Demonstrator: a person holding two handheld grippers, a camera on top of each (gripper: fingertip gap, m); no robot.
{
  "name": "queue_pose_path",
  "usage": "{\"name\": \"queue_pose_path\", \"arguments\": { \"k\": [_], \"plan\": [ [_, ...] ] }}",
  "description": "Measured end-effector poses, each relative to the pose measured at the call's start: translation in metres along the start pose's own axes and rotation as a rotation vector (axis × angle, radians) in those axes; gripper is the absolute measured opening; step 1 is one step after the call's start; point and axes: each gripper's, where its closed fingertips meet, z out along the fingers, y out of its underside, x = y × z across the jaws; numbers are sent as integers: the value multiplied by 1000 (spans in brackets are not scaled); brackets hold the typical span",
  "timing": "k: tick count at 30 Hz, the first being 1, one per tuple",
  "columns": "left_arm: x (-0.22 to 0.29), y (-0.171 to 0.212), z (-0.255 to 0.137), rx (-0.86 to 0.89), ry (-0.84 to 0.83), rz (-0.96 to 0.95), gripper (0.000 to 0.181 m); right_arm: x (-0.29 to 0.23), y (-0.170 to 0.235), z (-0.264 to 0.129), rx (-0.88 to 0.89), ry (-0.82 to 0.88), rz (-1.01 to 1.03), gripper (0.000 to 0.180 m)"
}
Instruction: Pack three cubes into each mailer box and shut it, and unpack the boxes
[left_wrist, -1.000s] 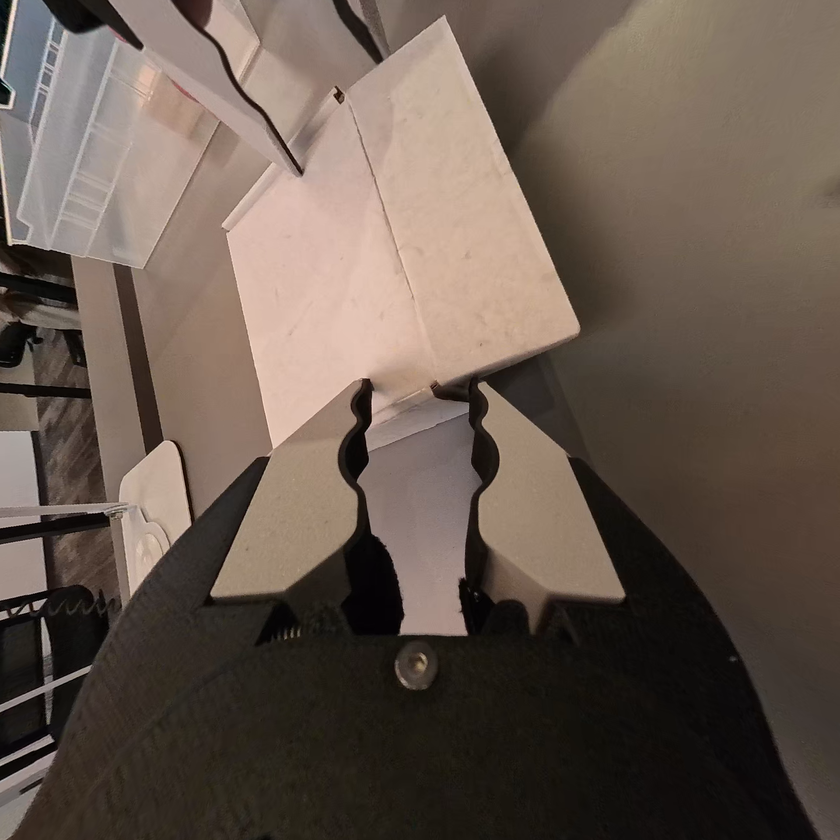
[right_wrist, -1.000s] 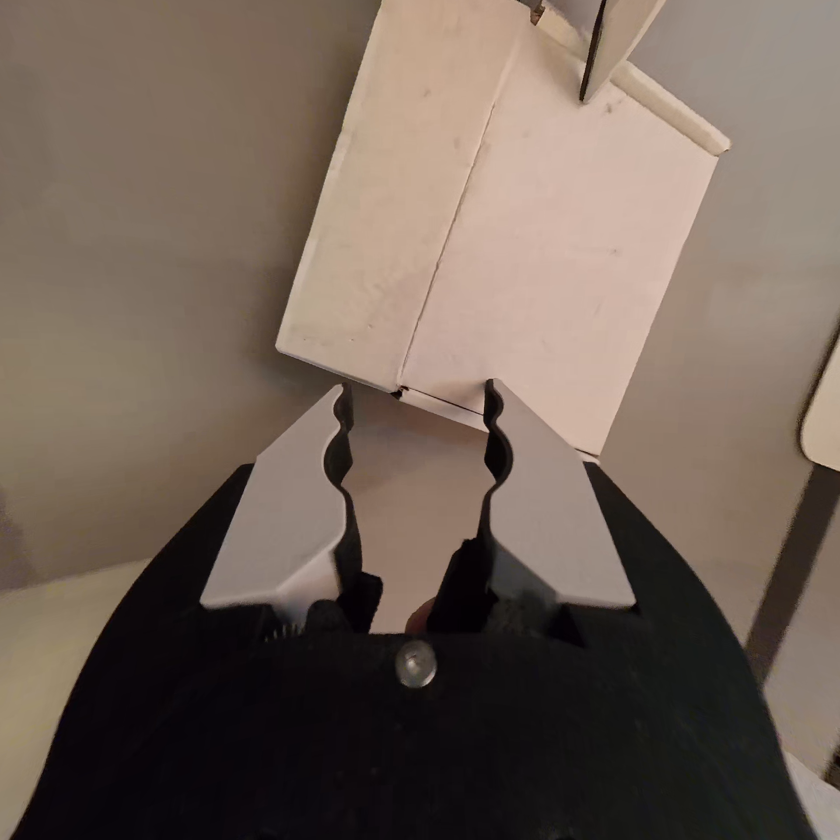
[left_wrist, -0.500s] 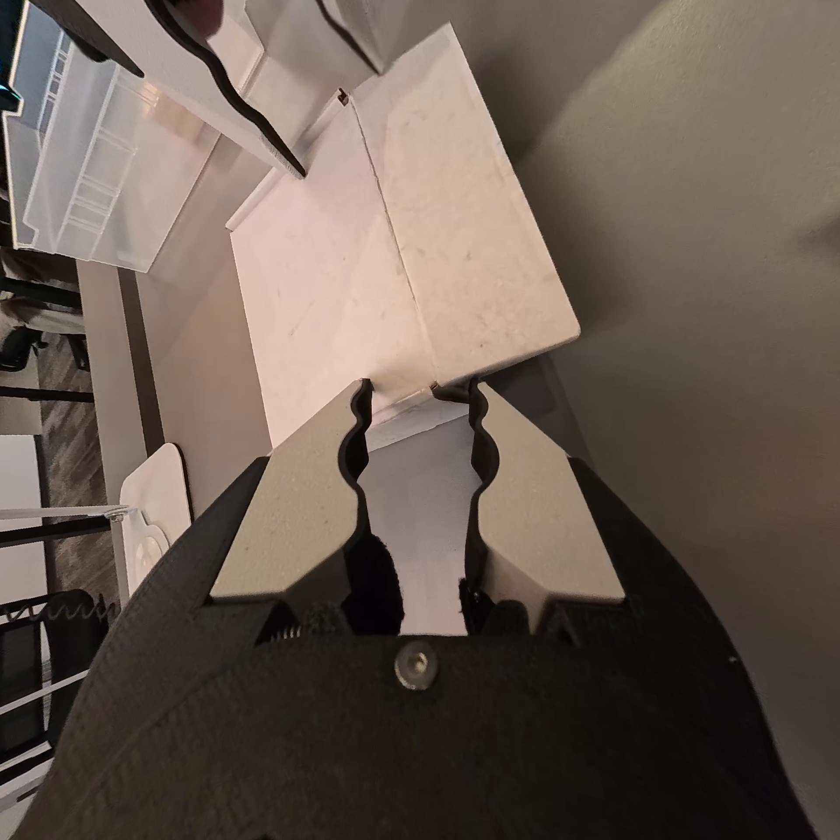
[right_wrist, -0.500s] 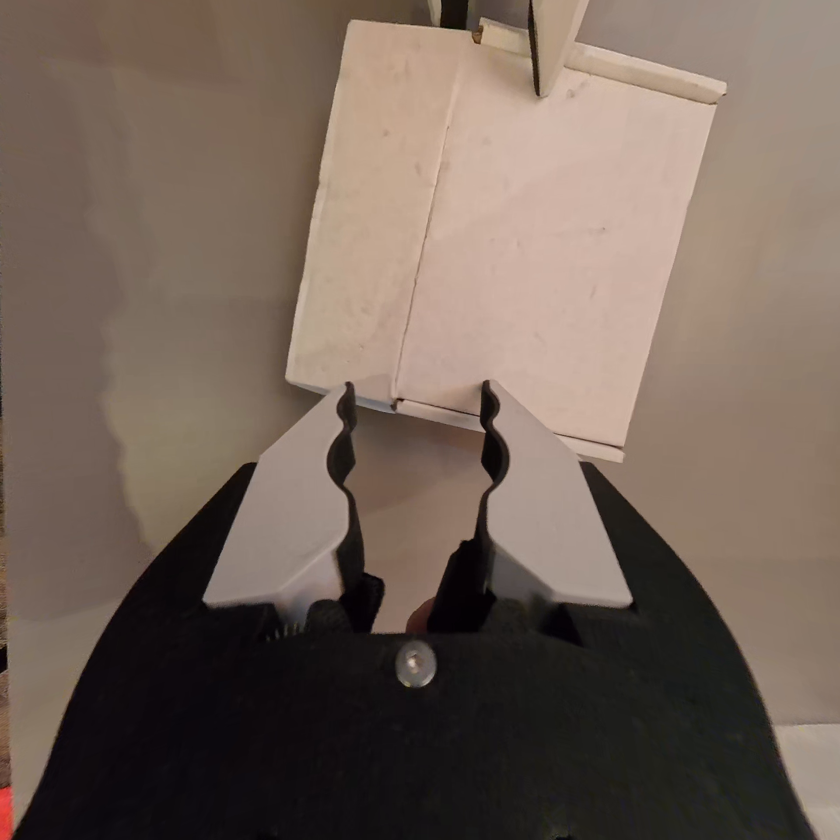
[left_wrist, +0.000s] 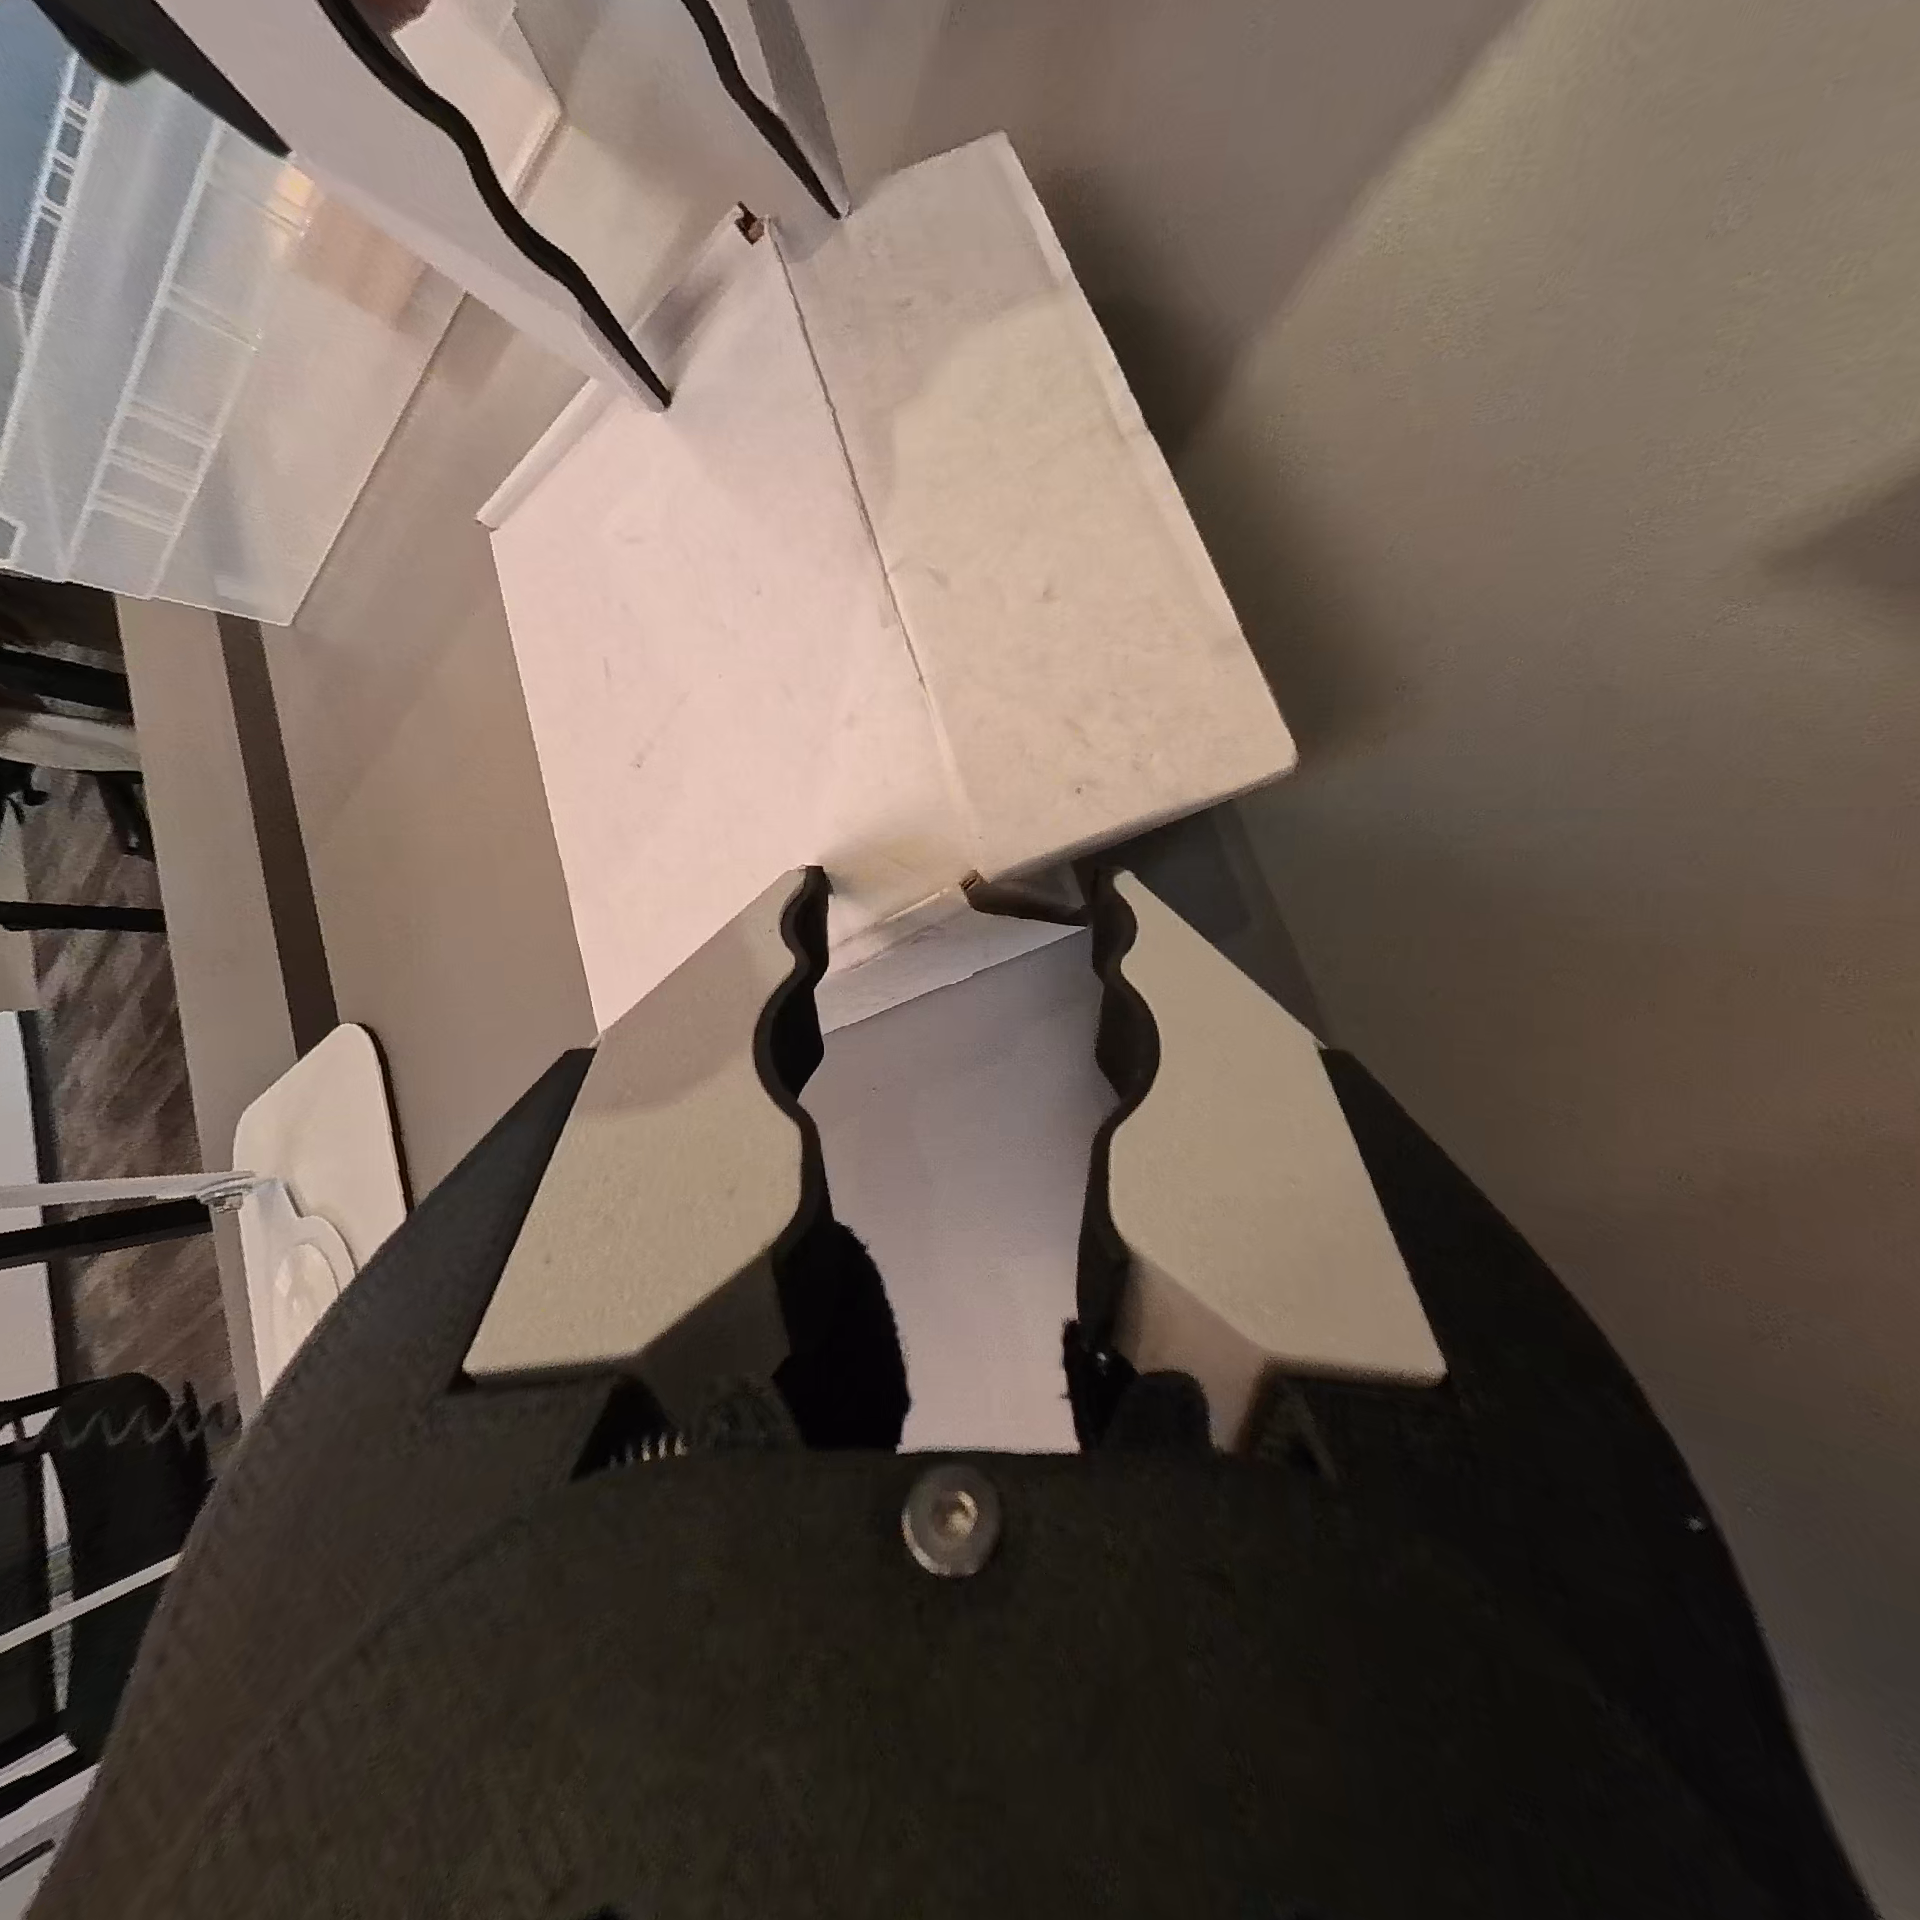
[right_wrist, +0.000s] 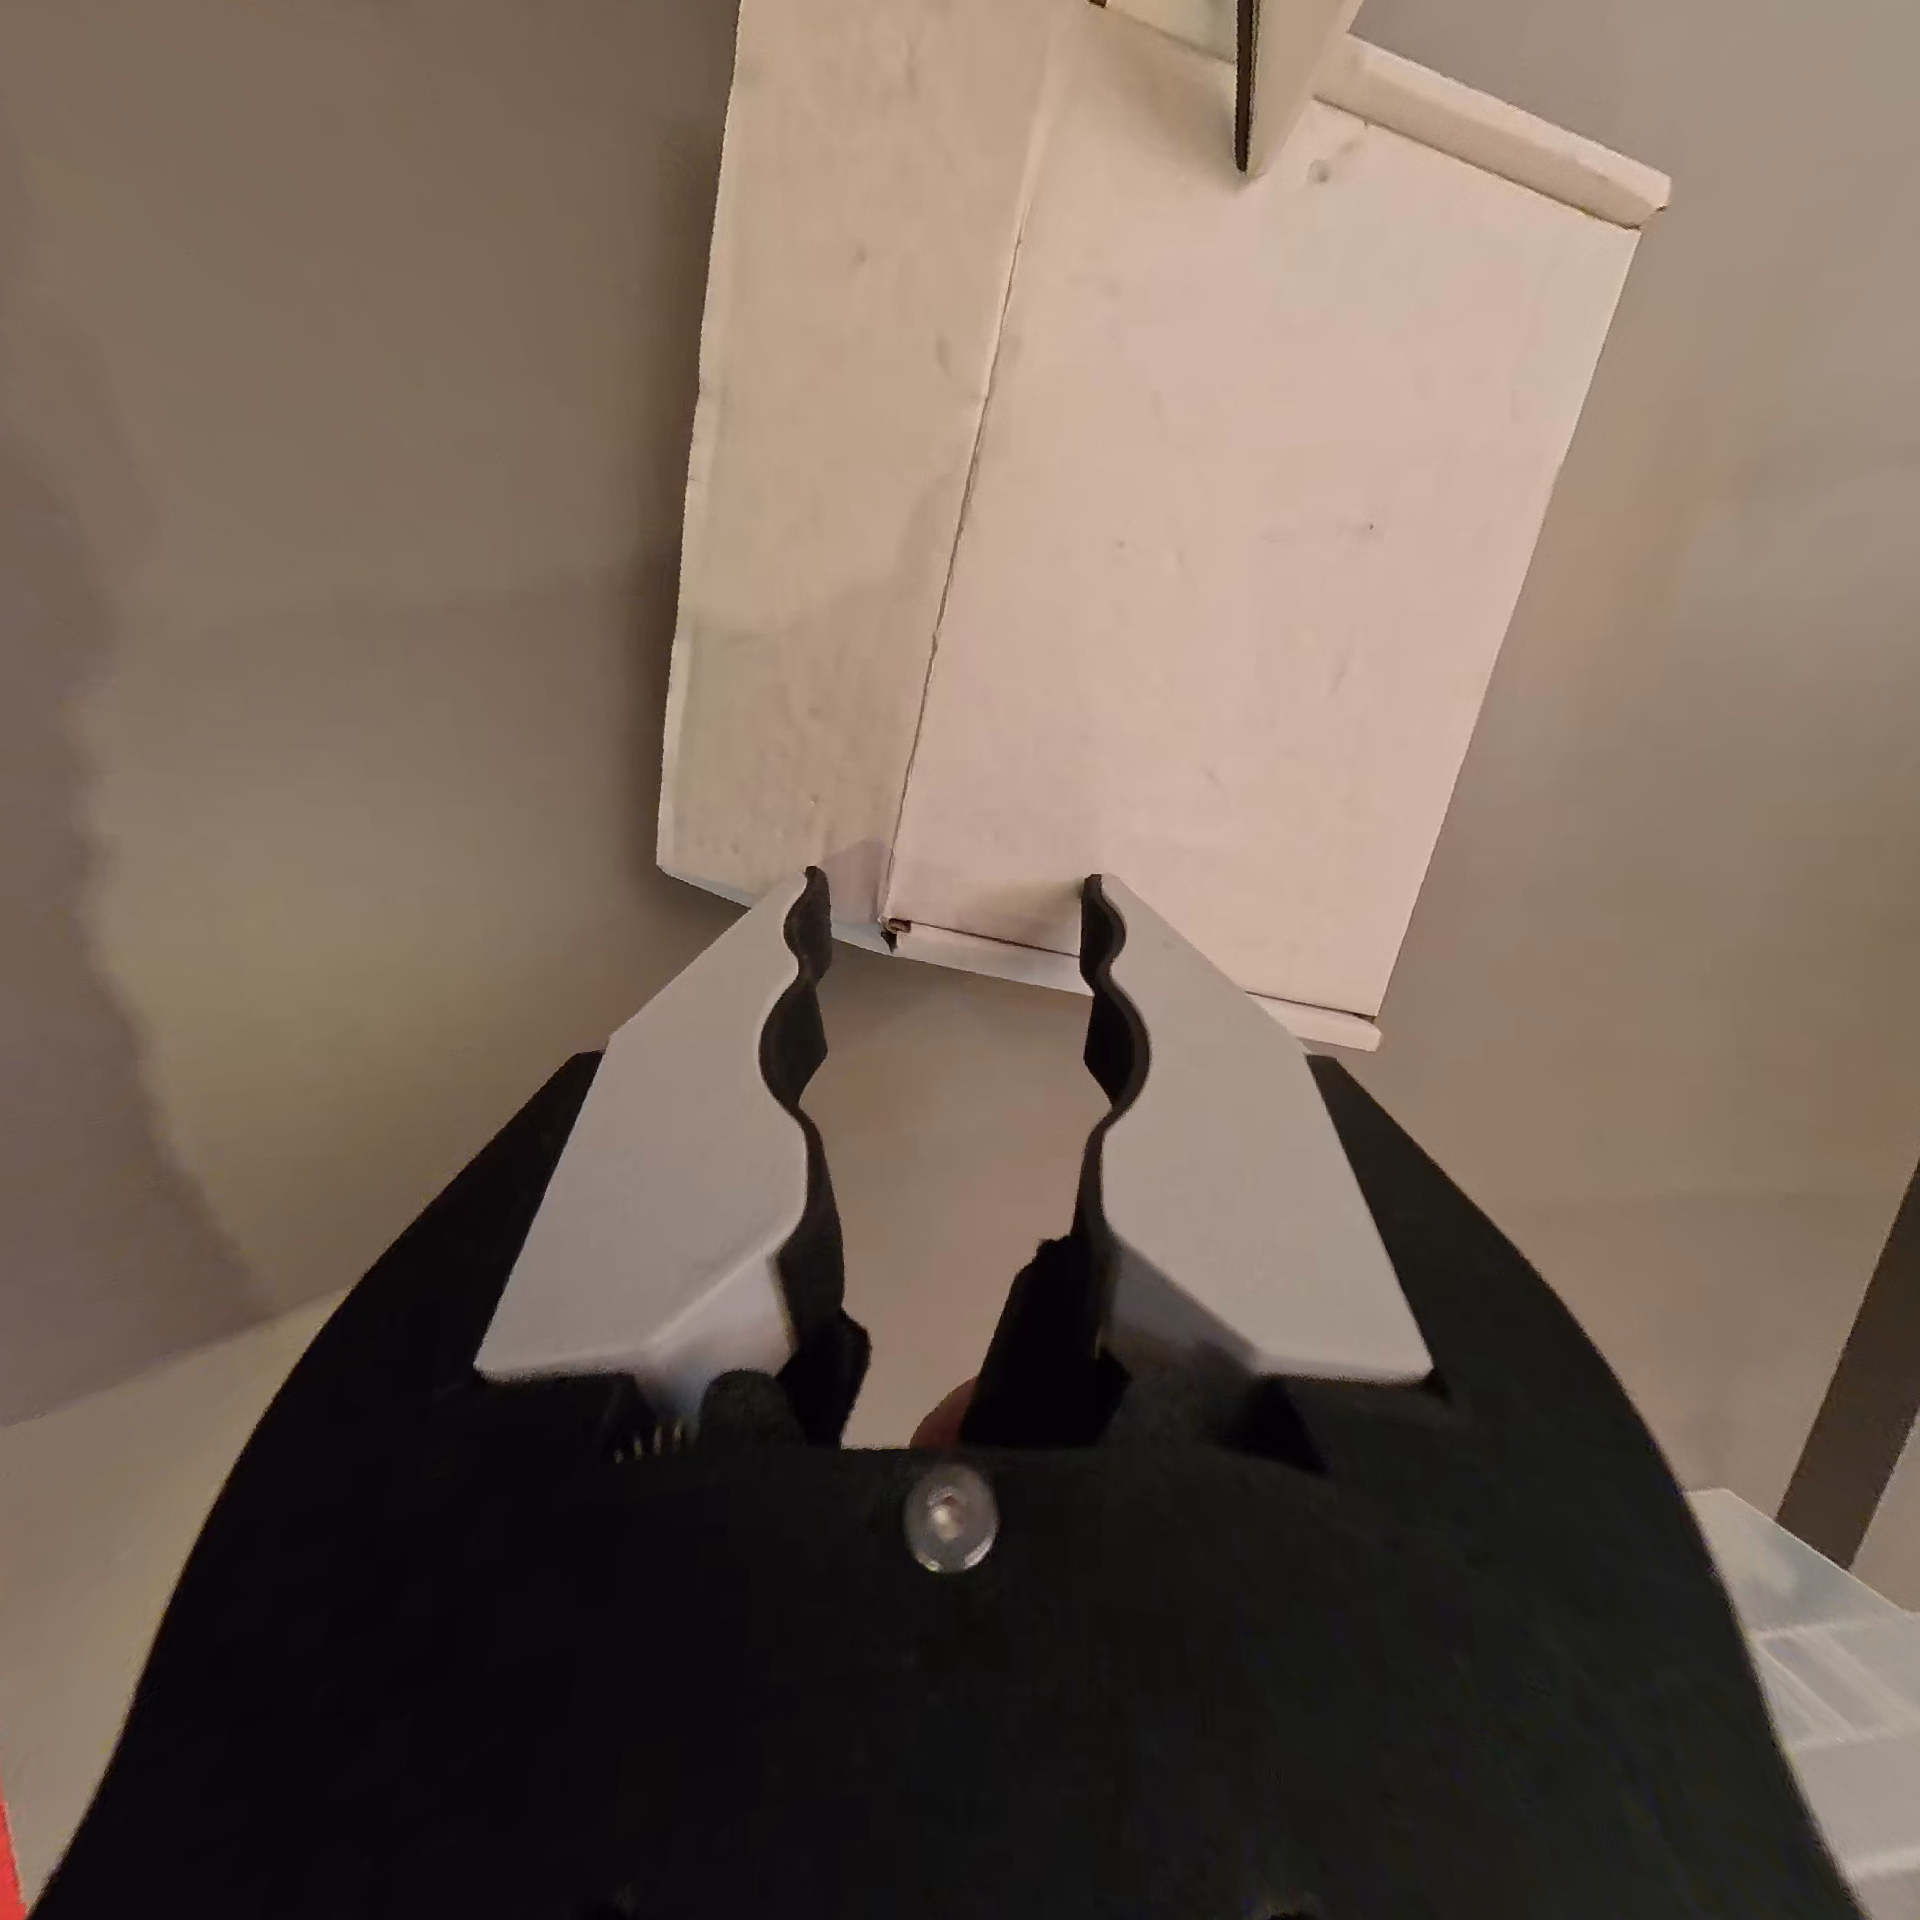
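A shut white mailer box (left_wrist: 883, 623) lies on the grey table; it also shows in the right wrist view (right_wrist: 1195, 571). My left gripper (left_wrist: 956, 894) is open and empty, its tips straddling the near end of the box at the fold line. My right gripper (right_wrist: 945, 904) is open and empty at the opposite end, tips on either side of that end's corner seam. In the left wrist view the right gripper's fingers (left_wrist: 436, 260) show over the far end. One left finger (right_wrist: 1288, 73) shows at the top of the right wrist view. No cubes are in sight.
A clear plastic bin (left_wrist: 156, 364) stands beyond the box at the upper left and shows again in the right wrist view (right_wrist: 1849, 1662). A white rounded tray (left_wrist: 312, 1143) lies near the table edge. Chairs and floor show past that edge.
My right gripper has moved in toward its end of the box, and its fingers now reach further over the far end. My left gripper has stayed put and open.
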Motion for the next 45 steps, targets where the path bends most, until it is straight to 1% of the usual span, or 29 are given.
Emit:
{"name": "queue_pose_path", "arguments": {
  "k": [4,7,12,15,18,21,22,24,26,31,36,40,45],
  "plan": [
    [0,0,0,4,-13,-1,51,0,0,-1,-24,-26,-8,47],
    [1,0,1,5,-20,-1,52,0,0,0,-73,-3,-28,47],
    [1,-1,1,7,-27,2,53,0,1,1,-82,38,-24,46],
    [9,-1,1,-6,-15,0,69,0,1,1,-66,29,-14,46],
    [17,-3,4,-28,-37,-13,87,0,1,1,-61,30,-5,46],
    [25,-12,6,-8,-32,-66,97,0,1,1,-74,28,-16,46],
    [26,-15,7,-3,-50,-76,96,0,1,1,-77,25,-18,46],
    [18,-15,11,-13,-147,-61,84,0,1,1,-79,21,-19,46],
    [13,-15,13,-10,-207,-65,77,0,0,1,-77,22,-17,46],
    [10,-13,14,-36,-283,-44,72,0,0,1,-71,16,-6,46],
    [9,-10,13,-68,-270,-6,70,2,-1,0,-88,-37,11,46],
    [8,-7,11,-121,-246,50,67,4,-2,-1,-75,-85,31,41],
    [9,-5,10,-164,-202,81,68,4,-2,0,-108,-81,11,40]
  ]
}}
